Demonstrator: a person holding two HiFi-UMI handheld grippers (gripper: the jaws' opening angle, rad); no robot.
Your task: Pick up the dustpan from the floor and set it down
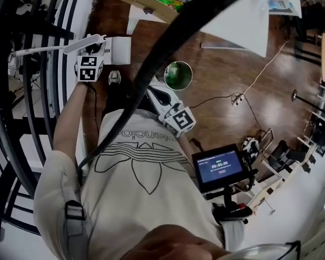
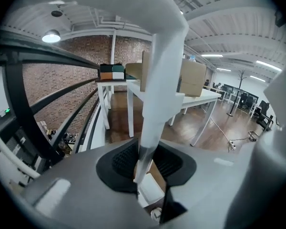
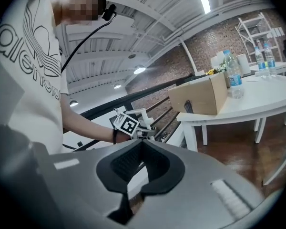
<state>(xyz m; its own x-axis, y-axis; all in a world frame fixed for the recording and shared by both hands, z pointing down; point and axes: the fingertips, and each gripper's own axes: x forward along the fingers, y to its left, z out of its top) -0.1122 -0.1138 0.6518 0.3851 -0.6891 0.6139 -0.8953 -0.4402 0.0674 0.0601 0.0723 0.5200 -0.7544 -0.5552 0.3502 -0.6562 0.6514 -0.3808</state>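
One claw, the left gripper (image 2: 144,173), is clamping the white dustpan (image 1: 43,50), seemingly airborne at the head view's upper left; setting-down is remaining. The right gripper (image 3: 132,194) is hanging slightly open, empty.

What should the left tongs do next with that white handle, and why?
Probably lower it gently to the wooden floor before letting go. The left tongs are clamped on the dustpan handle, and the right tongs hold nothing, so opening now would likely drop it.
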